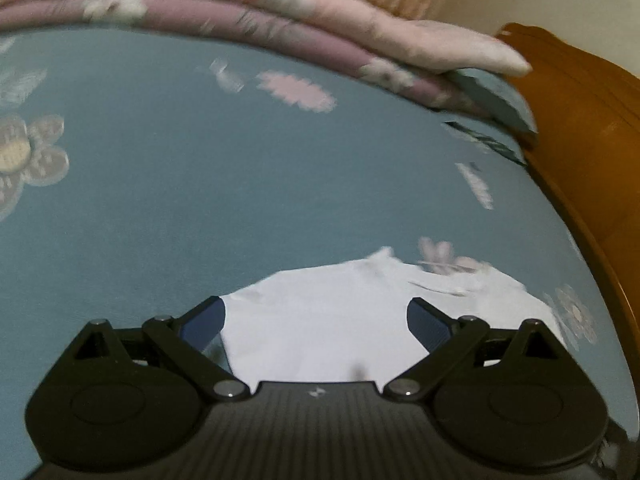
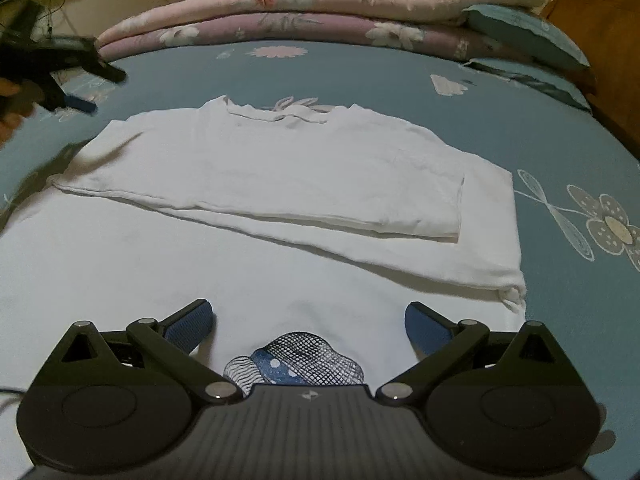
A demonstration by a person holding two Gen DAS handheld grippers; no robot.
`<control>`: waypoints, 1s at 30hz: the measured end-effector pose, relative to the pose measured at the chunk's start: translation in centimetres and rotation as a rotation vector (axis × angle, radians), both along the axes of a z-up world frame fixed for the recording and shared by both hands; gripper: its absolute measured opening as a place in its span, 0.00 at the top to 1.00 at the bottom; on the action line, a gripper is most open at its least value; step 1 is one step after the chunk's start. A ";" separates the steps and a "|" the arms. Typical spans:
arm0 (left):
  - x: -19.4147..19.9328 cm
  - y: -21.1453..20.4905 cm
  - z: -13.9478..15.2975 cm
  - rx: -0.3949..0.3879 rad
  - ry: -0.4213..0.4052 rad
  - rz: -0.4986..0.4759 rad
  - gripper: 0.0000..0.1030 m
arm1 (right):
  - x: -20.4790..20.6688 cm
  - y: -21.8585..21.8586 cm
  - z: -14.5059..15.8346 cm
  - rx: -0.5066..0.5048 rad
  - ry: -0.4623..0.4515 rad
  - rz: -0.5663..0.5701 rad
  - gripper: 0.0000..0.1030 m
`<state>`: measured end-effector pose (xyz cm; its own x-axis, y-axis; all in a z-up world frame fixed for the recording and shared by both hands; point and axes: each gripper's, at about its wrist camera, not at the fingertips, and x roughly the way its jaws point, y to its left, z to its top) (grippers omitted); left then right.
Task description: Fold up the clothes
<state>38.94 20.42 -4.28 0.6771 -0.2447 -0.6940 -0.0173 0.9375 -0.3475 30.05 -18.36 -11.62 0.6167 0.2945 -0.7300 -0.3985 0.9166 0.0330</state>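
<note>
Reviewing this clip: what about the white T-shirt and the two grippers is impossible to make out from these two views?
- White T-shirt, right wrist view: the near hem is hidden under the right gripper; the printed graphic is partly covered by the gripper body.
- Left wrist view: motion blur smears the shirt; only part of it shows beyond the left gripper.
- Left gripper, right wrist view: blurred and cut off by the left edge.

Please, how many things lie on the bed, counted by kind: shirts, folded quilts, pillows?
White shirt: 1
Folded quilts, pink quilt and purple quilt: 2
Teal pillows, upper pillow and lower pillow: 2
Total: 5
</note>
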 end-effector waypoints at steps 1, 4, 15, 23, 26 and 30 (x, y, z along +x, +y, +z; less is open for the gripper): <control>-0.8 -0.4 1.0 0.009 -0.007 -0.016 0.06 | 0.1 -0.2 0.3 0.005 0.021 0.000 0.00; -3.8 -1.7 4.0 0.035 -0.016 -0.067 0.06 | -0.3 -0.8 2.2 0.064 0.038 -0.026 0.00; -13.5 -10.8 1.8 0.165 -0.073 -0.218 0.01 | -8.7 -2.7 5.4 0.044 -0.011 -0.129 0.00; -17.0 -13.8 -3.9 0.227 -0.022 -0.212 0.01 | -11.0 -2.0 2.5 0.025 0.029 -0.119 0.00; -18.2 -14.7 -5.9 0.243 -0.003 -0.206 0.01 | -10.8 -1.7 0.9 0.014 0.056 -0.114 0.00; -20.0 -15.2 -7.7 0.257 -0.011 -0.200 0.01 | -11.5 -1.8 -0.6 0.004 0.036 -0.097 0.00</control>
<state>18.99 5.18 -12.01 0.6410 -0.1914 -0.7433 0.1782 0.9791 -0.0984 18.52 -20.14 -12.27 0.6156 0.2376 -0.7513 -0.3068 0.9505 0.0493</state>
